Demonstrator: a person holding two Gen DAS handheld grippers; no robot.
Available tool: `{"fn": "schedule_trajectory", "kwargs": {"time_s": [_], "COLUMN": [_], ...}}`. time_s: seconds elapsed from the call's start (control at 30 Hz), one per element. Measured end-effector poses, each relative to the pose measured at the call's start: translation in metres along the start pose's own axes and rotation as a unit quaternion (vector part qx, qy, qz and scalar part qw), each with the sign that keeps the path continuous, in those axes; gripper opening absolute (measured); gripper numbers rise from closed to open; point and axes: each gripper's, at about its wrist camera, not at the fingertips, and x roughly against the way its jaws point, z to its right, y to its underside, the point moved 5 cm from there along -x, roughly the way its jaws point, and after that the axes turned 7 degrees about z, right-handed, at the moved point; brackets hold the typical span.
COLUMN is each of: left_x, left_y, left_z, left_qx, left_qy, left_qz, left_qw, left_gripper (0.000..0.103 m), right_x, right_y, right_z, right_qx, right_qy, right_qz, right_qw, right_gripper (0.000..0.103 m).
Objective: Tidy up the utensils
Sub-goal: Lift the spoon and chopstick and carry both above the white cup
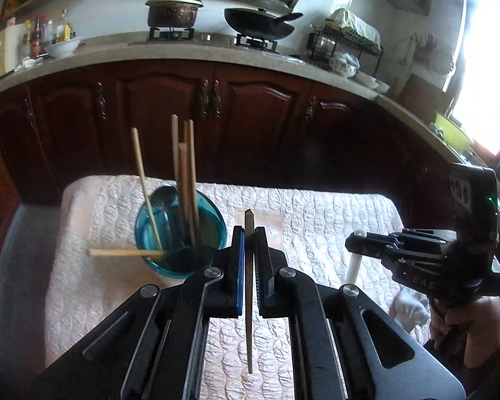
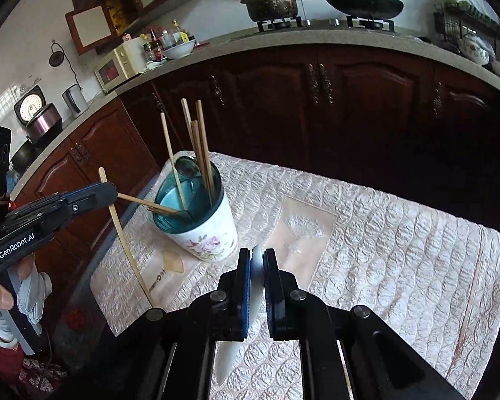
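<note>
The left gripper fills the bottom of its own view, its jaws clamped on a single chopstick. The stick runs along the slot between the two pads, its blunt end poking out just past the fingertips and its thin end trailing back toward the camera, above the quilted cloth. In the right wrist view the same stick hangs at a slant below the left gripper's tips, its lower end near the cloth.

The right gripper is likewise closed, gripping a white spoon by its handle. The handle's rounded end shows just above the pads, and the rest runs down between the jaws toward the camera. From the left view, the white handle passes through the right gripper's tips.

The utensil holder, a flowered white cup with a teal insert, stands on the cloth ahead of both grippers, apart from them. It holds several upright chopsticks, a metal spoon, and one chopstick lying tilted across its rim.
</note>
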Motion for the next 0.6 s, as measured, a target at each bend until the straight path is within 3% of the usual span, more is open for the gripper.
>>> {"fn": "schedule_trajectory", "kwargs": {"time_s": [0.37,0.6], "left_x": [0.014,0.033], "left_y": [-0.011,-0.041], "left_z": [-0.016,-0.030], "left_qx": [0.011,0.019], "left_qy": [-0.009,-0.017], "left_qz": [0.016,0.049], "left_qw": [0.9998,0.9985], "left_gripper": [0.004,0.004], "right_x": [-0.004,-0.003], "right_y": [-0.016,-0.030], "right_z": [-0.018,-0.029], "right_qx": [0.011,0.017], "right_qy": [-0.010,-0.013], "right_qz": [0.009,0.020], "right_qw": [1.000,1.000], "right_gripper": [0.007,0.007]}}
